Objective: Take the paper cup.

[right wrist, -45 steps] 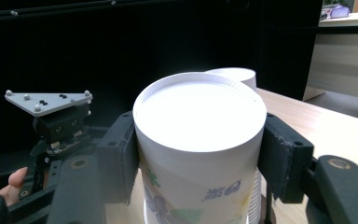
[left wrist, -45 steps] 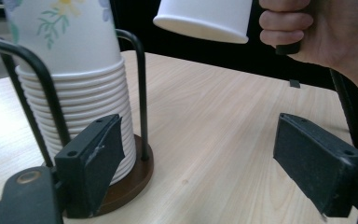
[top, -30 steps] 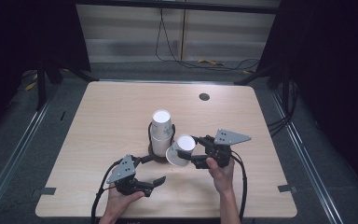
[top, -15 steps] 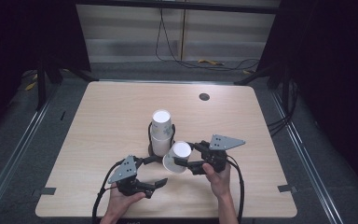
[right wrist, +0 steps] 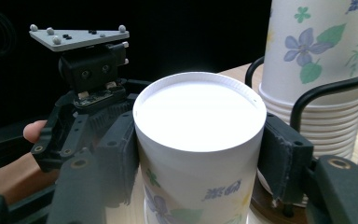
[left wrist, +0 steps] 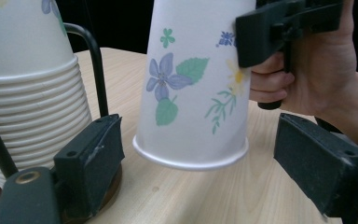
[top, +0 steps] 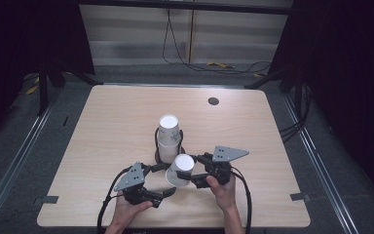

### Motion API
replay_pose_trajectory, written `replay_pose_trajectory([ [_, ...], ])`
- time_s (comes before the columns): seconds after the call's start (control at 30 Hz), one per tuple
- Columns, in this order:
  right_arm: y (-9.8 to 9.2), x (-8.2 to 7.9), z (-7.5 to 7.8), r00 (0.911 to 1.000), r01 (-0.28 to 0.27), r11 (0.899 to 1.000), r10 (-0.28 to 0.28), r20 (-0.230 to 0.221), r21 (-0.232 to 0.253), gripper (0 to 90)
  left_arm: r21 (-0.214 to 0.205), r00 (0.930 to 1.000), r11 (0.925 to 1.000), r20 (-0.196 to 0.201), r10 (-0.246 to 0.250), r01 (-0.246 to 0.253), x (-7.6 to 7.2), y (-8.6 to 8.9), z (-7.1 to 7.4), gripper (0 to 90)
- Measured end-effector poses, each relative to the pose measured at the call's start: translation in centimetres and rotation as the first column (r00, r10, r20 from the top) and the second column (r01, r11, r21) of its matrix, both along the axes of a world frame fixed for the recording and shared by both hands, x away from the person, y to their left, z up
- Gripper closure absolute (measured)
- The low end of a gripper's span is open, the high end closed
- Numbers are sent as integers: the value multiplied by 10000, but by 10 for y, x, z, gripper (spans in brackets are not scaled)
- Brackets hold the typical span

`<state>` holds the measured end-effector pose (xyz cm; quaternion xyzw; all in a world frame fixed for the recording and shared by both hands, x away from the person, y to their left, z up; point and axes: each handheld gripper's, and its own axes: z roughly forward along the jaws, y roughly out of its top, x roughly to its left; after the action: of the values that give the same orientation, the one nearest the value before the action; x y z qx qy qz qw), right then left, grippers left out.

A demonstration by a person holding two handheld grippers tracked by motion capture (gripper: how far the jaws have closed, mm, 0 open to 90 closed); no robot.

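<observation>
A flowered white paper cup (top: 180, 169) hangs upside down, slightly tilted, its rim just above the table. My right gripper (top: 185, 175) is shut on it near the base, the pads pressing both sides of the cup (right wrist: 200, 140). My left gripper (top: 164, 179) stands open close to the person's edge. Its jaws lie wide on either side of the cup's (left wrist: 196, 84) rim and touch nothing. Behind stands a stack of the same cups (top: 168, 139), upside down in a black wire holder (left wrist: 93, 60).
The light wooden table (top: 102, 126) has a small dark round hole (top: 213, 101) at the back right. Cables trail from both grippers toward the front edge. Dark floor and metal rails surround the table.
My right gripper has brought the cup down and toward the person, away from the stack and between the left gripper's jaws. The left gripper has stayed put.
</observation>
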<state>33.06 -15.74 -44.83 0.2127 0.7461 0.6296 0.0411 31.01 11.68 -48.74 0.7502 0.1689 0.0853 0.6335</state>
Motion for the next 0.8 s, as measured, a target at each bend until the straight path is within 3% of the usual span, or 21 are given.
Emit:
replay_pose_trajectory([
  [0.4,10,-3,-5,9989,-466,9988,467,-67,138,369,88,9995,9995,-18,-301,301,1,-4,-2,157],
  [0.8,19,-4,-8,9963,-851,9957,856,-122,357,368,-176,9993,9992,-94,-368,367,3,-9,-9,205],
])
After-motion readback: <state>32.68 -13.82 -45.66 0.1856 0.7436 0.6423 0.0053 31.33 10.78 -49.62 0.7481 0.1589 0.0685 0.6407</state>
